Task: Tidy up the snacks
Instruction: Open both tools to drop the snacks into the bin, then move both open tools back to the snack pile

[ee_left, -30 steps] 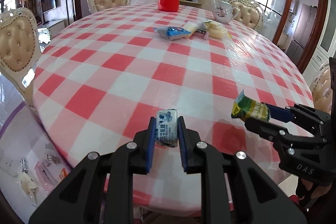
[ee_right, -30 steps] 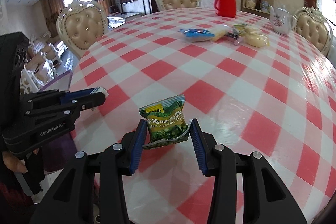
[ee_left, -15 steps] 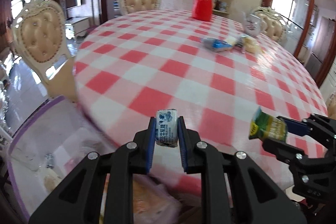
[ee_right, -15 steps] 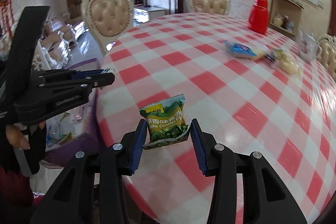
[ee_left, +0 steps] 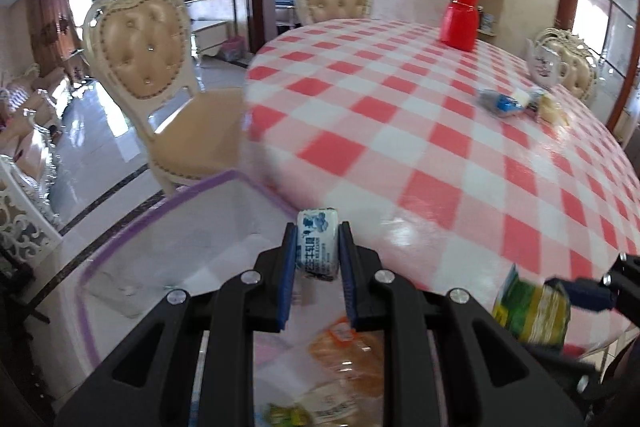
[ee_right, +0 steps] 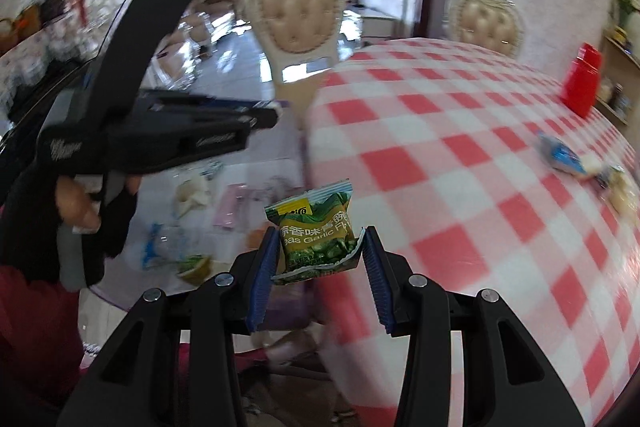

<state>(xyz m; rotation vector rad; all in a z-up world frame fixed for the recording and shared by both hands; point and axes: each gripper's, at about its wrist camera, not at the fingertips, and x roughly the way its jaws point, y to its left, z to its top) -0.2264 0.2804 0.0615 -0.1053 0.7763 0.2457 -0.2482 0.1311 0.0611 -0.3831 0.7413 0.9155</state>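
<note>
Both tongs have swung off the red-checked round table [ee_left: 460, 155] over the clear purple-rimmed plastic bin [ee_left: 120, 243]; left tongs [ee_left: 318, 251] clench a small white-blue wrapped candy [ee_left: 317, 247]; right tongs [ee_right: 320, 255] grasp a green foil pea packet [ee_right: 316, 235]; dropping both looks next.

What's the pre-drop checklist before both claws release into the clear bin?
1. Left claw shut on white-blue snack packet: ok.
2. Right claw shut on green pea packet: ok.
3. Left claw over the clear bin, past its purple rim: ok.
4. Right claw over the bin: cannot tell; it sits near the table edge, view blurred.
5. Room in the bin: ok, bare floor beside the snacks already in it.
6. Claws apart from each other: ok.
</note>
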